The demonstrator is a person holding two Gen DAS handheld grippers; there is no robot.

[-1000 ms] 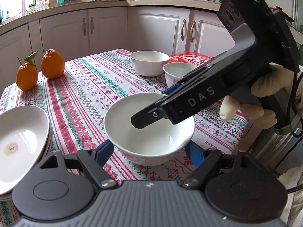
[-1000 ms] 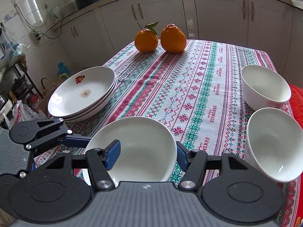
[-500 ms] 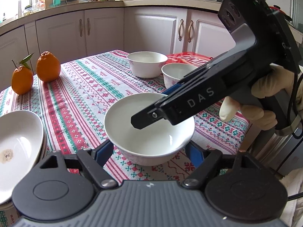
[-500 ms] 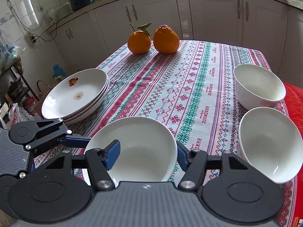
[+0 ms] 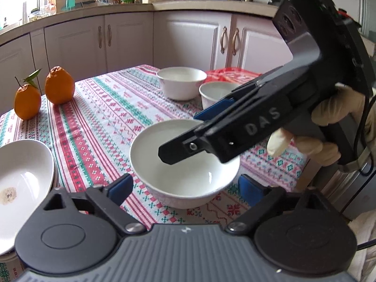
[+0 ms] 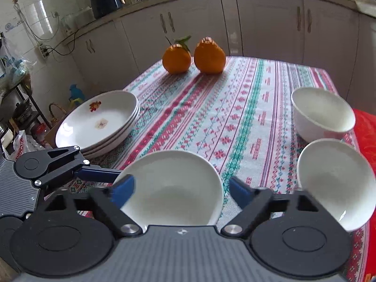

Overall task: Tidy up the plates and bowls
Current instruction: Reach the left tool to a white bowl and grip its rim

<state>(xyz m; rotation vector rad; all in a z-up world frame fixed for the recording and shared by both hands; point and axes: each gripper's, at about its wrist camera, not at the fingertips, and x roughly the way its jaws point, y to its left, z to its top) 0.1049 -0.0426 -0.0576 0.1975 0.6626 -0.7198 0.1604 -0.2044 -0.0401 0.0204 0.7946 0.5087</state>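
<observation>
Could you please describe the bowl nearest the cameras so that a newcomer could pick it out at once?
Start at the table with the striped tablecloth. On its near edge, right of the stacked plates, stands one white bowl. Unlike the two bowls further right, it alone sits between both sets of opening tongs.

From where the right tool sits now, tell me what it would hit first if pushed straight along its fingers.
The near white bowl, most likely. It sits between the right tool's opening, untouching pads, below their line, so the tool would meet its inside or far rim. Beyond lies bare tablecloth; depth is uncertain.
</observation>
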